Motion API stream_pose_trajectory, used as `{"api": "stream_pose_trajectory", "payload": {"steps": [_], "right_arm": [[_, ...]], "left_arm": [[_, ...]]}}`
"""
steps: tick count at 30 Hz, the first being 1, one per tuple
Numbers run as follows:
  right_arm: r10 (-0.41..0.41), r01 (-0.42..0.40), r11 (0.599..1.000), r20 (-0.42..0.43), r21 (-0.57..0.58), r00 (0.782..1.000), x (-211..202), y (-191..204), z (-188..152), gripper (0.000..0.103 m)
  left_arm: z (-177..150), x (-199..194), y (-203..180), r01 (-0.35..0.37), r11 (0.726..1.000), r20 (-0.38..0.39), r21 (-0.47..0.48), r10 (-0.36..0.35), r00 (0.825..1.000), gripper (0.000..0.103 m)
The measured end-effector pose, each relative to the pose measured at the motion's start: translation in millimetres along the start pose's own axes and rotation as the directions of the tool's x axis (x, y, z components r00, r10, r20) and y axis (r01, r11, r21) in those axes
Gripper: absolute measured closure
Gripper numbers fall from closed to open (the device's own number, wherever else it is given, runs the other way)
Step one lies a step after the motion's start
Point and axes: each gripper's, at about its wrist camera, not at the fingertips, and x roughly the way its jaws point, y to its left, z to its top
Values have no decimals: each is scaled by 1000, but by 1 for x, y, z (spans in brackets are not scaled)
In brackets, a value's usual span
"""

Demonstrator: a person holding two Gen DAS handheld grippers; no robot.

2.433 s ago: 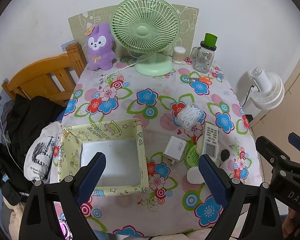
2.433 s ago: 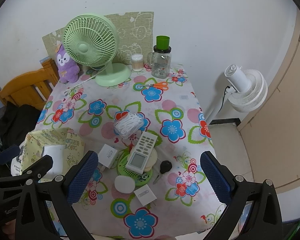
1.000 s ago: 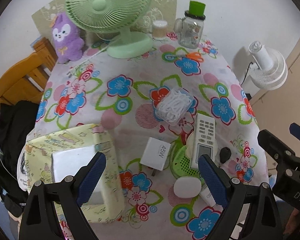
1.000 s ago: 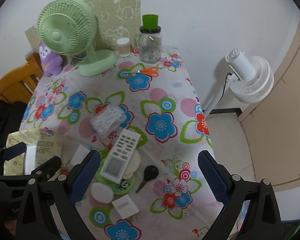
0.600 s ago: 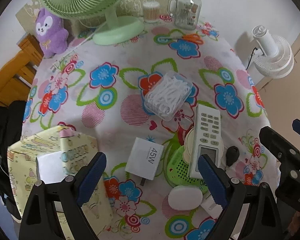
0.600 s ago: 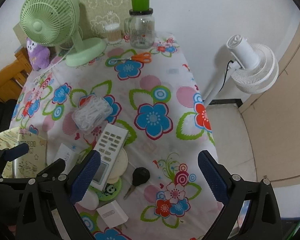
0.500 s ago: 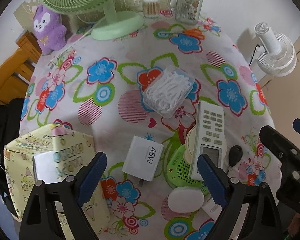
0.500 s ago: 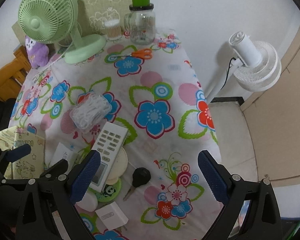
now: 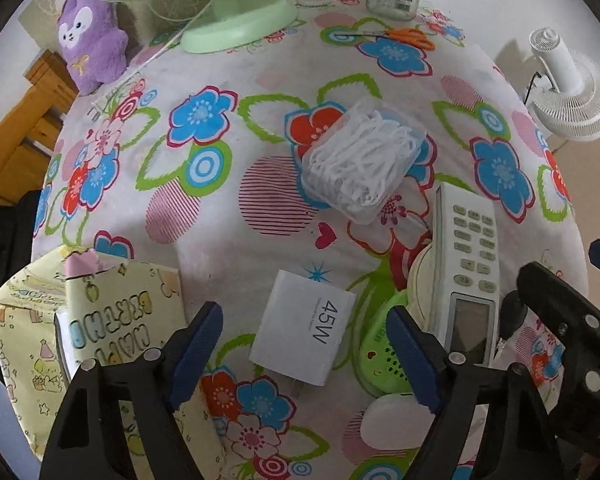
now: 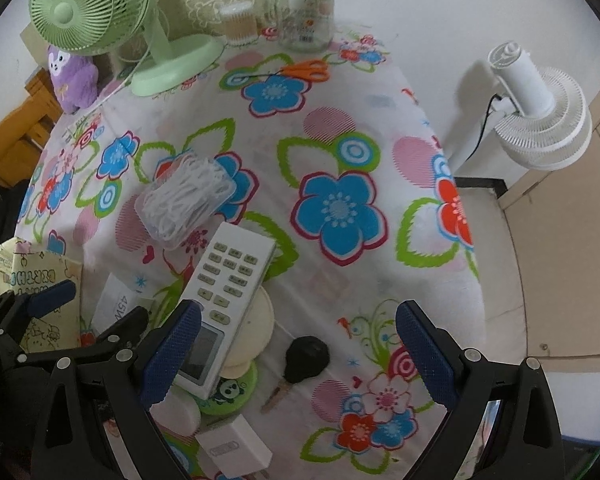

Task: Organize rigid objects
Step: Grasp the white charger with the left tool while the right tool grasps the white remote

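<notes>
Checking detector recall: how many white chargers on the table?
2: the 45W charger left of the remote, and a smaller charger at the near edge. More may be hidden.

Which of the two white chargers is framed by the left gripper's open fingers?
The larger one printed "45W", lying flat between the yellow box and the green disc. The smaller unmarked charger sits at the table's near edge, nearer the right gripper.

The worktop's cloth (image 9: 228, 216) is white with blue, red and pink flowers and green leaves. White charger (image 9: 306, 340) marked "45W"; white remote (image 10: 224, 304); black key (image 10: 305, 358); pale-yellow cartoon-printed box (image 9: 28, 320); green fan (image 10: 84, 8); purple plush (image 9: 92, 44); orange scissors (image 10: 302, 69).
</notes>
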Motion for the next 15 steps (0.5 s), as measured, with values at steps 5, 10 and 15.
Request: {"api": "stream_pose_trajectory", "payload": {"steps": [5,10,15], "right_arm": [[8,-8,1000,-15,9,1000,8,6,5,4],[15,-15,1000,-41,11,999,18,13,8,4],[17,-17,1000,-70,-2,997,28,23,8,4]], "left_arm": [[0,12,2,30,1000,-36,-9,-30,999,24],[1,25,10,68,997,-80,-38,-71,994,40],[-3,30,12,72,997,-81,-32,-74,994,45]]}}
